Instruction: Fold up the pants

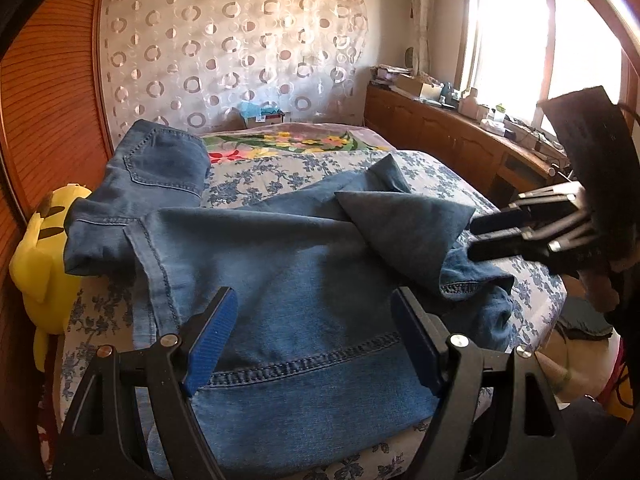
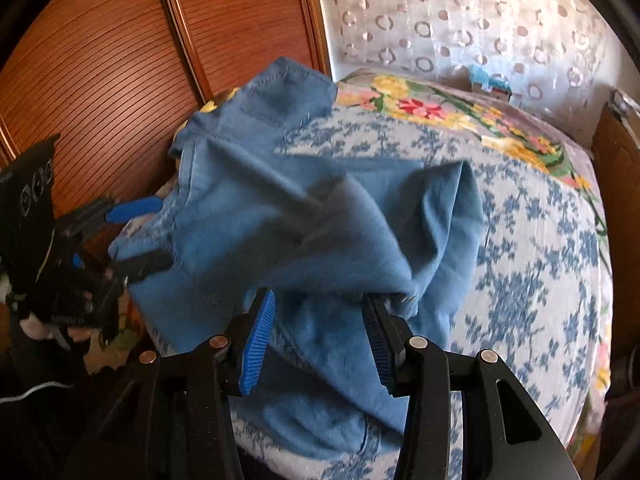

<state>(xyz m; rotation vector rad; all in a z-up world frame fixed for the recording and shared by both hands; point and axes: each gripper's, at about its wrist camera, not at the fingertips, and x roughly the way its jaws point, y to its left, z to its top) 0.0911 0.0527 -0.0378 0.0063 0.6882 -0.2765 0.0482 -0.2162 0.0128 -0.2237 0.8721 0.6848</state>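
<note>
From the left wrist view we see the pants, blue denim, spread across the near part of the bed, which carries a blue-flowered sheet. The waist end with a back pocket lies far left, partly over a yellow plush toy at the bed's left edge. One leg is doubled back, so that a hem lies across the middle left, and a loose triangular flap of cloth stands up right of centre. The left tongs hang over the near stretch of denim, their blue pads wide apart and pressing on nothing: released. At the right edge the right tongs point in toward the flap, with a gap between the fingers and no cloth in it that we can see. A wooden cabinet crowded with small items runs under the window far right, and a curtain with ring patterns hangs behind the bed.

From the right wrist view, which is somewhat blurred, the pants lie bunched on the bed before a wooden sliding door. The right tongs stand part-way apart with denim lying between and under the pads, which do not pinch it; the far tip of the right-hand pad is lost under a fold. On the left, the left tongs stand apart at the cloth's edge, one pad above the denim and one beside it, gripping nothing.
</note>
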